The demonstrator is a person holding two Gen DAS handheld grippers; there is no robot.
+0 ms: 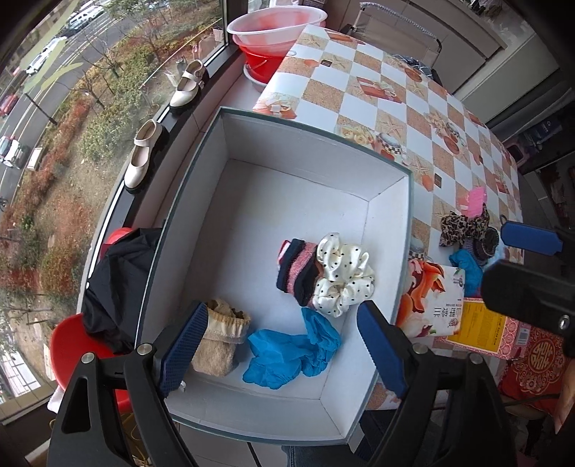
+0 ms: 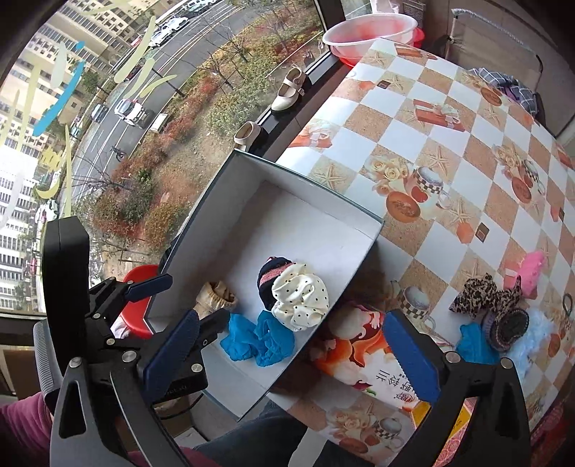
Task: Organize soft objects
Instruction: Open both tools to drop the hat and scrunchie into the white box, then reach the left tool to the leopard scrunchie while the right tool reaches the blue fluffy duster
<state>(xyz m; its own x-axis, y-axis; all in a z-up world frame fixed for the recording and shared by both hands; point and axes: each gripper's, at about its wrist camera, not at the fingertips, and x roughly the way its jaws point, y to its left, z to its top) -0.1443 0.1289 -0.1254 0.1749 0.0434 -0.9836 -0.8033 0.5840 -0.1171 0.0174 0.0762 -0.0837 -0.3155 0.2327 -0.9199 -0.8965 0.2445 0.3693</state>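
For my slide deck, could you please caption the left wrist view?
Open left gripper above a white box holding socks, a scrunchie and blue gloves.

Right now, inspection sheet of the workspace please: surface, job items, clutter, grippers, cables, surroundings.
Surface: table under a checked printed cloth.
Job's things: white box holds a beige sock, blue cloth, striped sock and polka-dot scrunchie. On the cloth remain a leopard scrunchie, a pink piece, a blue piece and a dark knit item.
Clutter: printed cartons beside the box.
Grippers: left gripper open over the box; right gripper open, holding nothing.
Cables: nothing seen.
Surroundings: window, shoes on the sill, basins, red stool.
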